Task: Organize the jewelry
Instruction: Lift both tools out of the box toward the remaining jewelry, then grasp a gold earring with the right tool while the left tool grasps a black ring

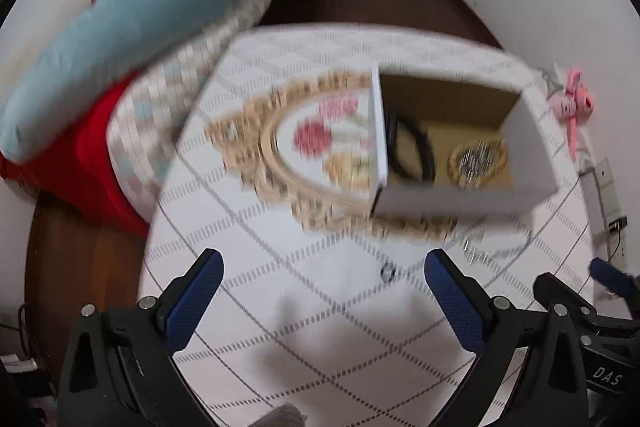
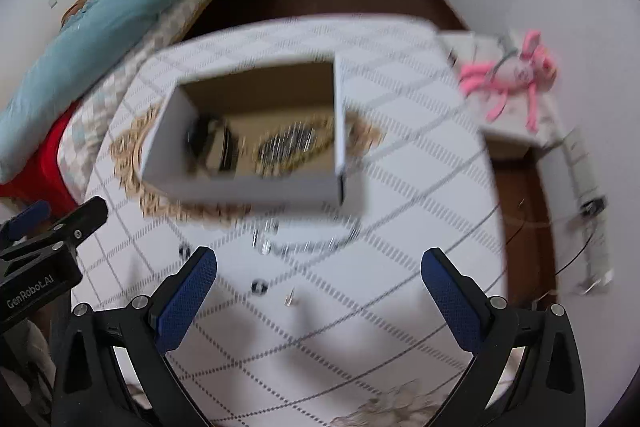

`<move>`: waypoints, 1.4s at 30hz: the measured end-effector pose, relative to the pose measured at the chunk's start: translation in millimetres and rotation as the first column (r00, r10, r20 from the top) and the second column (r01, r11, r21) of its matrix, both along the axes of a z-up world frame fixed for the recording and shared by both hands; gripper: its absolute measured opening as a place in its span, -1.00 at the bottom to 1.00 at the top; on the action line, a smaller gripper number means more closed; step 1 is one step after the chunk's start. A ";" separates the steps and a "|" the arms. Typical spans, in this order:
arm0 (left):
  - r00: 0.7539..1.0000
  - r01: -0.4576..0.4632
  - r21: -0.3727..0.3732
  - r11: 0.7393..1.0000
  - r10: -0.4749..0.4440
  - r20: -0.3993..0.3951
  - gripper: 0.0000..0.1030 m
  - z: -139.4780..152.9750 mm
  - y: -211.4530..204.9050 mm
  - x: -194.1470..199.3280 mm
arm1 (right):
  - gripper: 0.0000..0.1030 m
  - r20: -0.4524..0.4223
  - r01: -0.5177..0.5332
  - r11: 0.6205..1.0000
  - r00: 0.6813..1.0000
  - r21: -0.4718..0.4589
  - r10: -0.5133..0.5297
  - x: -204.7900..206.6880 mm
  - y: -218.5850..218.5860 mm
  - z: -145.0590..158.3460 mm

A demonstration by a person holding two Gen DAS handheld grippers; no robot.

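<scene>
Blue pads line the fingers of both tools, and both stand wide open with nothing between them. The left gripper (image 1: 322,291) hangs above the white patterned tablecloth (image 1: 304,339) in the lower part of its view and touches nothing. The right gripper (image 2: 320,287) does the same in its own view; its tip also shows at the right edge of the left view.

The white cardboard box (image 1: 460,197) sits on the table in the middle right of the left view, open on top, with its long axis running left to right across the frame. It rests partly on a round golden mat (image 1: 276,155) with a flower print. Inside the box a black ring-shaped band (image 1: 416,147) leans at the left end, and a round golden piece (image 1: 478,159) lies on the floor at the right.

On the cloth just in front of the box lies a thin silver chain (image 2: 304,245), blurred. A small dark ring (image 2: 259,286) lies nearer the right gripper, and a tiny pin-like piece (image 2: 290,297) is just beside it. A pink plush toy (image 2: 516,75) lies in the upper right of the right view, off the table.
</scene>
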State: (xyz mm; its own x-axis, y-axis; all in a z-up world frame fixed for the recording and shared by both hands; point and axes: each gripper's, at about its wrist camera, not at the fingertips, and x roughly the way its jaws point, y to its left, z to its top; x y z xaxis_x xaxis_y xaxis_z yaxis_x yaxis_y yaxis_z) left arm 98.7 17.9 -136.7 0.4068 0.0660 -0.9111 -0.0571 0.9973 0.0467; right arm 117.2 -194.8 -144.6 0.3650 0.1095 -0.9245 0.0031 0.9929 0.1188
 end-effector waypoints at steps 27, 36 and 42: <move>0.997 0.035 0.005 0.999 -0.035 -0.062 0.98 -62.2 -18.2 1.4 | -0.83 0.005 0.051 0.995 0.999 0.080 -0.052 -23.6 6.8 -61.6; 0.992 0.119 0.008 0.993 -0.118 -0.055 -0.34 -64.8 -42.9 9.5 | -0.83 0.022 0.101 0.993 0.994 0.067 -0.103 -15.2 -18.9 -50.6; 0.989 0.144 0.001 0.990 -0.144 -0.035 -0.80 -63.5 -49.1 7.6 | -0.83 0.025 0.114 0.992 0.993 0.063 -0.115 -12.4 -25.0 -49.5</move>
State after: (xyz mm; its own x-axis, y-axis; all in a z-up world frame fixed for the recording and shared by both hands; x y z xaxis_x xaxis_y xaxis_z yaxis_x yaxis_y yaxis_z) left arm 106.3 -31.2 -200.1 0.3802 0.0127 -0.9248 0.0889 0.9948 0.0502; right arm 104.9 -219.8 -194.1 0.4048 0.1214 -0.9063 0.1120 0.9771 0.1809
